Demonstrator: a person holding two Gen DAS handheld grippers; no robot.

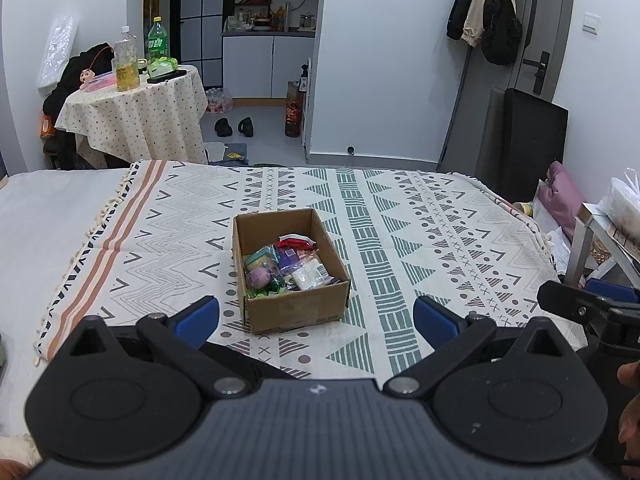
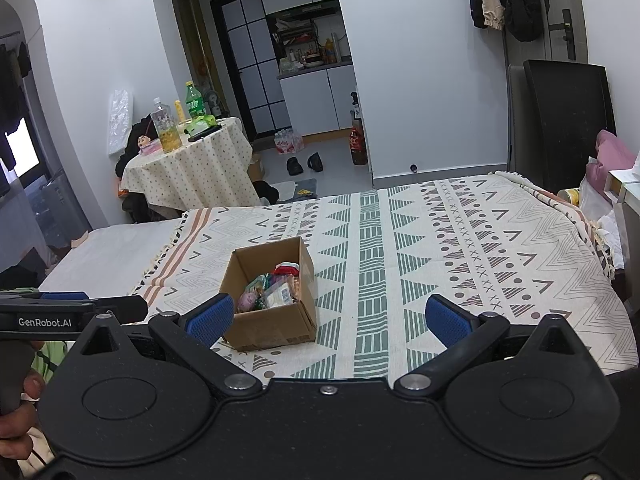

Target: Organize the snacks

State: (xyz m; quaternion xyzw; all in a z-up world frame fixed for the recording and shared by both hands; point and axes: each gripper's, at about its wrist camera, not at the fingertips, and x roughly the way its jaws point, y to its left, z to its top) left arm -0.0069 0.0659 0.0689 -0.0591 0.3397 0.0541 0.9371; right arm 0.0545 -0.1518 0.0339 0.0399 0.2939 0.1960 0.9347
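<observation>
An open cardboard box sits on the patterned bedspread, filled with several snack packets in red, purple, green and white wrappers. My left gripper hangs open just in front of the box, nothing between its blue pads. In the right wrist view the same box lies left of centre, with the snack packets inside. My right gripper is open and empty, its left pad close to the box's near left corner. The other gripper shows at the left edge.
A round table with bottles stands beyond the bed's far left corner. A dark panel leans by the door at the right. A pink pillow and a metal stool sit at the bed's right side. A hand grips the left handle.
</observation>
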